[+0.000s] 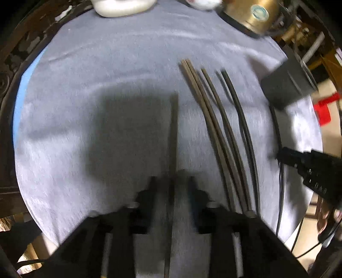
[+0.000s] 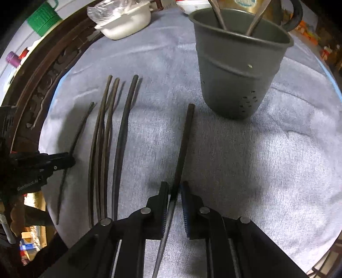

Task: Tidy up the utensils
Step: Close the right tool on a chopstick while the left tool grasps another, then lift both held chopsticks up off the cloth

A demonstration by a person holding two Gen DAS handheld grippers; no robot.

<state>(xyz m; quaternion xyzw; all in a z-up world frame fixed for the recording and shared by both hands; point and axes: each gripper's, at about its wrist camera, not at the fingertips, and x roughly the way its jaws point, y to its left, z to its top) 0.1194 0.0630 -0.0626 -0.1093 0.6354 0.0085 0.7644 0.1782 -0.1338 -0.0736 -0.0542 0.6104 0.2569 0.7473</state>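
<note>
Below, the left tongs [image 1: 171, 188] are standing partly open, straddling a lone chopstick [image 1: 173, 136] lying on the grey cloth [image 1: 96, 85] over the counter, pads apparently not pressing it. The right tongs [image 2: 174, 192] are narrowly parted around another chopstick [image 2: 183, 136], just beside the utensil cup [image 2: 239, 70]. More chopsticks [image 2: 106, 132] are lying between the two.

A home dining corner, cluttered and lived-in.

A round carved wooden table [image 2: 32, 85] is wearing a grey cloth [image 2: 256, 160], with chopsticks [image 2: 106, 139] lying loose and a grey utensil cup [image 2: 235, 74] standing far right. A white bowl [image 2: 126, 21] is sitting at the far edge beside a brass pot [image 1: 252, 15]; bottles [image 2: 12, 59] are crowding the left.
</note>
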